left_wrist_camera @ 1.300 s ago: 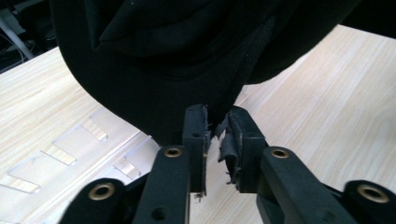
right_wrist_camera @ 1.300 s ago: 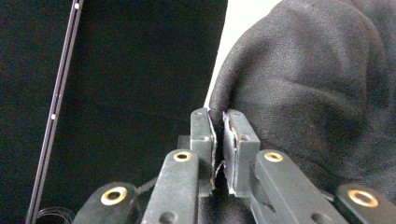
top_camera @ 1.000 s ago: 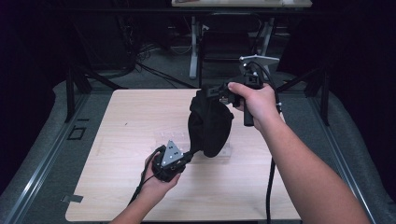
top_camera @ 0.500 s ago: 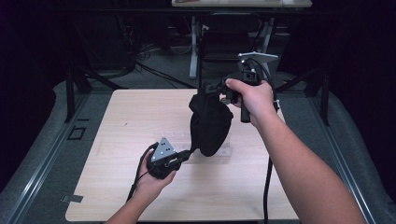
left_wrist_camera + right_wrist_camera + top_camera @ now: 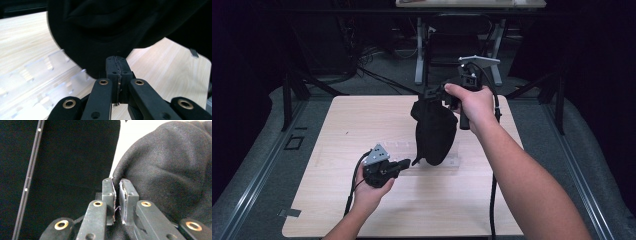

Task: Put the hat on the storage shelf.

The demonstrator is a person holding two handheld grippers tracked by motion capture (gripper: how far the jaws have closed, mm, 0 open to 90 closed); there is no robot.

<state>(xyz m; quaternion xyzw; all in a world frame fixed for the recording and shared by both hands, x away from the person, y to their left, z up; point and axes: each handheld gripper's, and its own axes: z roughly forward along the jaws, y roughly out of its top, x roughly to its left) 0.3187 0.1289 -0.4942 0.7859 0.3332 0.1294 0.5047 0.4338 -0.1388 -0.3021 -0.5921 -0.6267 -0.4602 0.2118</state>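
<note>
A dark room is surrounding a pale wooden counter (image 5: 337, 200), with black stands and cables standing on the floor beyond its far edge. A black cloth (image 5: 434, 132) is hanging in the air above the middle of the counter, toward its far right side, bunched at the top and drooping to a rounded bottom. The right claw (image 5: 432, 95) is holding the cloth's top; in the right gripper view its jaws are standing almost together, pinching a thin fold of the fabric (image 5: 175, 177) between them, and they have just been easing slightly apart. The left claw (image 5: 407, 163) is reaching in low from the near left, meeting the cloth's lower edge. In the left gripper view its jaws are pressed tightly together right at the hem (image 5: 100, 37), having just been closing; whether fabric is caught between the pads cannot be told. A clear plastic holder (image 5: 37, 72) is lying flat on the counter just under the cloth.
</note>
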